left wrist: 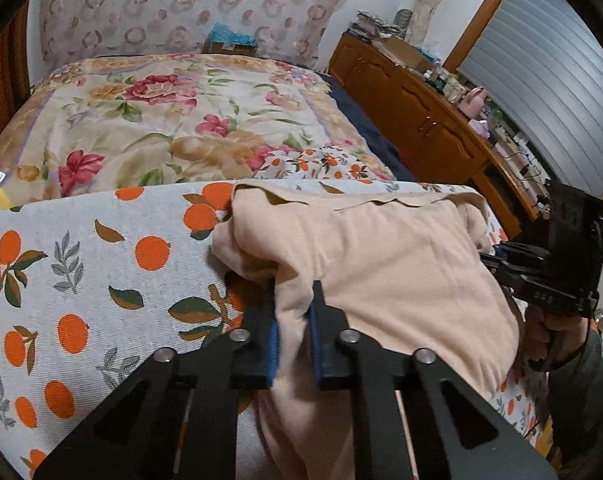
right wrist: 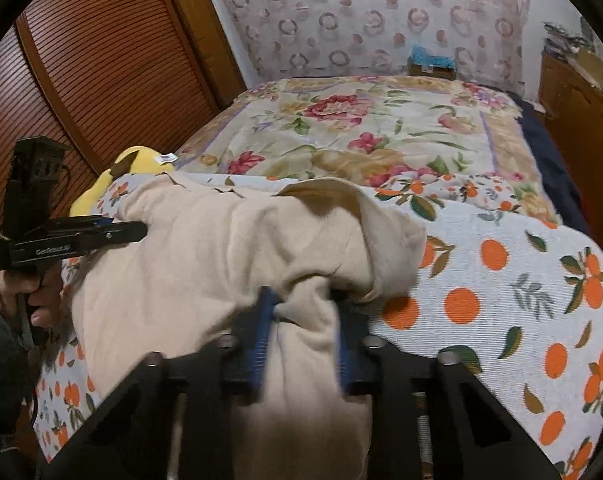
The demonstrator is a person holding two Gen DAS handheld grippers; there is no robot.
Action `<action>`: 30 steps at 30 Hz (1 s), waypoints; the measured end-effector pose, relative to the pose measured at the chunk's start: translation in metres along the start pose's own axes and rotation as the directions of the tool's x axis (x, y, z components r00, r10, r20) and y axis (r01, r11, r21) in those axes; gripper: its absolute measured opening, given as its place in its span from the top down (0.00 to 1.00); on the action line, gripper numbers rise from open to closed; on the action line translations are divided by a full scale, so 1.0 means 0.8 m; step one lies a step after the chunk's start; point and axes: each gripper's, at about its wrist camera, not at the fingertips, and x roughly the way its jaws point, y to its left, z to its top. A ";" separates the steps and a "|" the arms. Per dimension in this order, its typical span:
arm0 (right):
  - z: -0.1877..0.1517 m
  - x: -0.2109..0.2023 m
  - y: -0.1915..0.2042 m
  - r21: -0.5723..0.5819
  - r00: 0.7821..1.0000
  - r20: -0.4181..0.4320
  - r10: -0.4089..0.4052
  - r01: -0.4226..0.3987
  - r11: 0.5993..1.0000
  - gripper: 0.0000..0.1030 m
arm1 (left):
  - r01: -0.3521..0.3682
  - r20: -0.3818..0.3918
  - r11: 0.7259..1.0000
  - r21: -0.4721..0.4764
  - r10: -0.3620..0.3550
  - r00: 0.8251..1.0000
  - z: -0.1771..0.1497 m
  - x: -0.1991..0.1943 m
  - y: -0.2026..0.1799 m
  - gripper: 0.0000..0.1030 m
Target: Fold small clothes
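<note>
A small peach-coloured garment (left wrist: 381, 256) lies bunched on an orange-print cloth (left wrist: 81, 272) at the near end of the bed. My left gripper (left wrist: 294, 292) is shut on a fold at the garment's left near edge, with the fabric pinched between its blue pads (left wrist: 274, 340). In the right wrist view the same garment (right wrist: 221, 248) looks beige, and my right gripper (right wrist: 304, 300) is shut on a bunched fold at its right near edge. Each gripper shows in the other's view, held by a hand: the right gripper (left wrist: 486, 257) at the far right, the left gripper (right wrist: 143, 227) at the far left.
A floral blanket (left wrist: 173, 120) covers the bed beyond the orange-print cloth (right wrist: 501, 300). A yellow plush item (right wrist: 121, 172) lies at the bed's left edge. A wooden dresser (left wrist: 421, 108) with clutter stands to the right, wooden slatted doors (right wrist: 101, 80) to the left.
</note>
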 end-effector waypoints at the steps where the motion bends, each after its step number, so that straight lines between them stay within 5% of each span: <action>1: -0.001 -0.001 -0.001 0.007 1.000 0.007 0.009 -0.009 1.000 0.84 | 0.003 0.009 1.000 0.005 -0.003 1.000 -0.001 -0.005 -0.002 0.89; 8: 0.003 -0.029 0.015 -0.031 0.993 0.121 0.008 -0.004 1.000 0.87 | 0.029 0.146 1.000 0.010 -0.030 0.989 -0.009 -0.068 -0.019 0.90; 16: 0.041 -0.026 0.076 -0.207 0.982 0.174 0.070 -0.033 0.978 0.88 | -0.044 0.295 0.998 -0.046 0.056 0.954 -0.044 -0.153 0.003 0.90; 23: 0.099 0.034 0.145 -0.375 0.979 0.156 0.132 -0.065 0.925 0.88 | -0.119 0.360 0.977 -0.179 0.178 0.916 -0.083 -0.204 0.068 0.90; 30: 0.158 0.123 0.241 -0.551 0.978 0.095 0.187 -0.105 0.828 0.88 | -0.173 0.385 0.920 -0.353 0.311 0.869 -0.132 -0.224 0.134 0.90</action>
